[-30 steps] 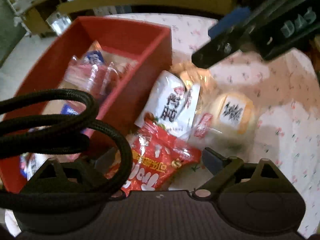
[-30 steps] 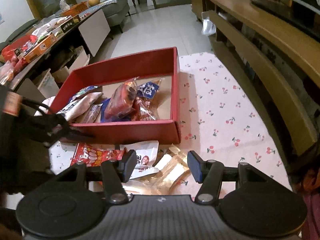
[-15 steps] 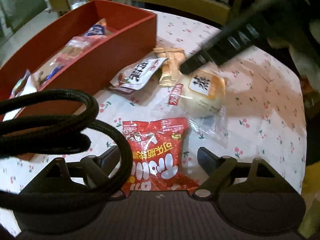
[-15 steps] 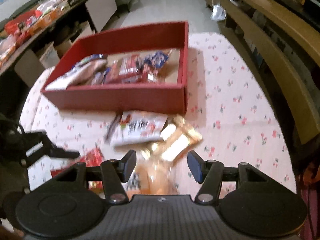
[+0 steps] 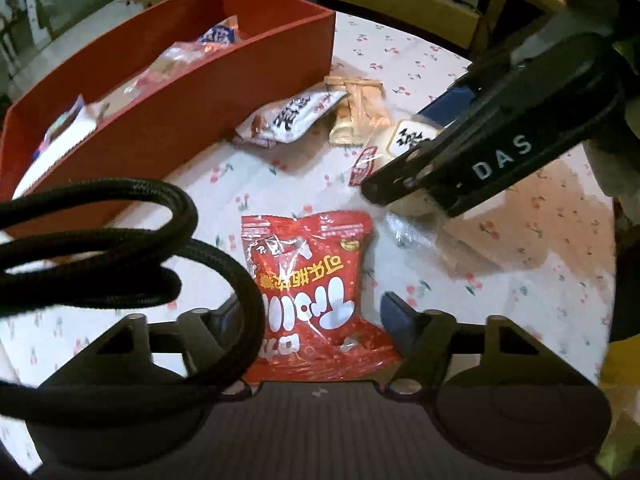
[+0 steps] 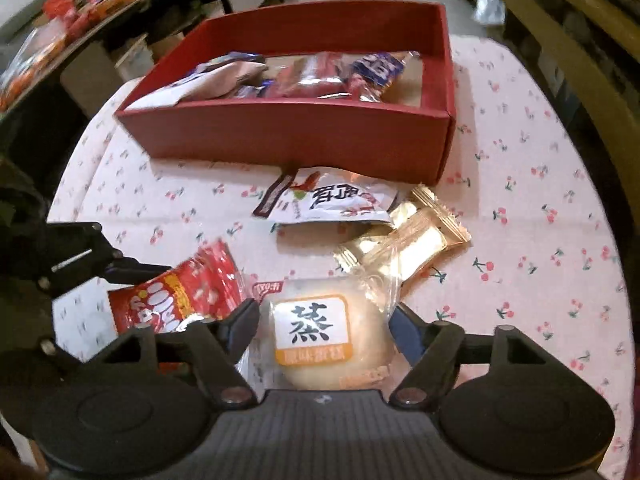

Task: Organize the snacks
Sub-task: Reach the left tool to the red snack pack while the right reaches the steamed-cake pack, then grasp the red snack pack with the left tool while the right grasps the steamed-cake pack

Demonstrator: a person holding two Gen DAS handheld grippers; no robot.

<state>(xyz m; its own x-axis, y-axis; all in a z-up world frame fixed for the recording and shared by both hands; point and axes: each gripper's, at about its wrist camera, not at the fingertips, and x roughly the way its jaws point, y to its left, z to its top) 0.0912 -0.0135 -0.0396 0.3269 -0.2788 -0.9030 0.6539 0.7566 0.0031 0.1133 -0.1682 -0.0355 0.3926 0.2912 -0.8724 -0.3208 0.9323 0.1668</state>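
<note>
A red candy bag (image 5: 312, 292) lies on the cherry-print cloth between the open fingers of my left gripper (image 5: 312, 320); it also shows in the right wrist view (image 6: 180, 296). A wrapped steamed cake (image 6: 316, 332) lies between the open fingers of my right gripper (image 6: 324, 320); in the left wrist view the cake (image 5: 408, 140) is partly hidden by the right gripper's finger (image 5: 460, 160). A white snack pack (image 6: 332, 200) and a gold wrapped bar (image 6: 404, 240) lie in front of the red box (image 6: 304, 132), which holds several snacks.
A black cable (image 5: 120, 240) loops across the left wrist view. A wooden bench (image 6: 580, 60) runs along the table's right side. A second table with goods (image 6: 60, 20) stands at the far left. The cloth (image 6: 520, 160) to the right of the box is bare.
Both grippers have come down and closer to the table. The right gripper now straddles the steamed cake; the left gripper stays around the red candy bag. Both stay open.
</note>
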